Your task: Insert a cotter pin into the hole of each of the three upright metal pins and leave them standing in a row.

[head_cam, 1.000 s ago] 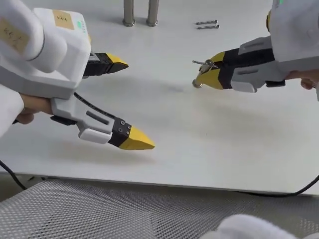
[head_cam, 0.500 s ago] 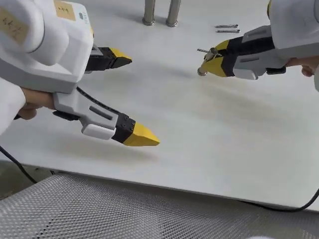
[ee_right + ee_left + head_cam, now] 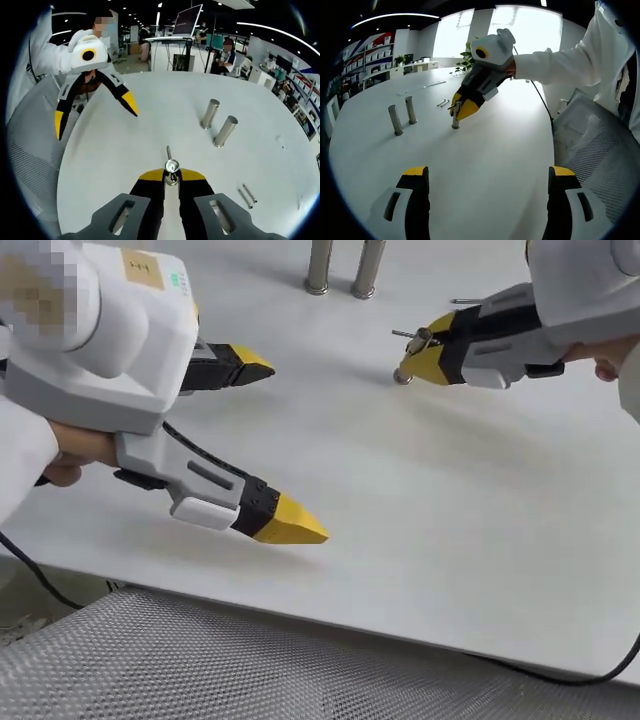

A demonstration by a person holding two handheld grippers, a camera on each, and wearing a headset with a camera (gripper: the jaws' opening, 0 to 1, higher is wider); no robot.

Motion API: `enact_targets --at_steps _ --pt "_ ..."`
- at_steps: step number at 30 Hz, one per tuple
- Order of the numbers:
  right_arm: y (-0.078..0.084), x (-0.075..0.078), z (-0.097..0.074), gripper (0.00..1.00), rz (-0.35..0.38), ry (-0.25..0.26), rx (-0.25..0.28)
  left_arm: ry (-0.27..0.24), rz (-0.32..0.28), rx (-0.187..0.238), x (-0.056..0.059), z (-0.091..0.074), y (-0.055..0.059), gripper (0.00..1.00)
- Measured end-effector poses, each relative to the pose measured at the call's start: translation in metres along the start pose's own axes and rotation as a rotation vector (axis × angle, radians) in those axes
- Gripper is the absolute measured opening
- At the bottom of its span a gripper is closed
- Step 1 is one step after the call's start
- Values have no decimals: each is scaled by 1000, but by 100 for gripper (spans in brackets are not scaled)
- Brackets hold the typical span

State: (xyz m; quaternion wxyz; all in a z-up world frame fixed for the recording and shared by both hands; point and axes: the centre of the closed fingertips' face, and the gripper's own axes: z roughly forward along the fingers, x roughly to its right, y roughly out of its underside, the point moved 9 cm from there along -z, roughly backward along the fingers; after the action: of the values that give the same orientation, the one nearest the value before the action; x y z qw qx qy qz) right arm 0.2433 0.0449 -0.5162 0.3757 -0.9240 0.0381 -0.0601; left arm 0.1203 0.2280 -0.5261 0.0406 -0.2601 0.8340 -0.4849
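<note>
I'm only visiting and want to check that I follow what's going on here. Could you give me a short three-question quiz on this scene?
1. True or false: the left gripper has its jaws shut on a metal pin.
2. How many upright pins stand on the table free of both grippers? A) one B) two C) three
3. Name what the right gripper grips.

Key:
1. False: its jaws stand wide apart and hold nothing.
2. B.
3. A metal pin with a cotter pin through it near the top.
</note>
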Motion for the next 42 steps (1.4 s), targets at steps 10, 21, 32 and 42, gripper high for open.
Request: enact_targets --at_steps 10,21,32,42 --pt "-1 6 6 4 -10 -17 -8 -4 -17 11 -1 1 -2 99" --pt "-3 3 5 5 -47 -14 -6 0 -25 10 -1 1 -1 99" --pt "-7 5 -3 18 -30 8 39 -10 -20 15 0 0 -3 99" --pt "-6 -11 -38 32 37 84 126 -30 -26 54 12 -6 -19 99"
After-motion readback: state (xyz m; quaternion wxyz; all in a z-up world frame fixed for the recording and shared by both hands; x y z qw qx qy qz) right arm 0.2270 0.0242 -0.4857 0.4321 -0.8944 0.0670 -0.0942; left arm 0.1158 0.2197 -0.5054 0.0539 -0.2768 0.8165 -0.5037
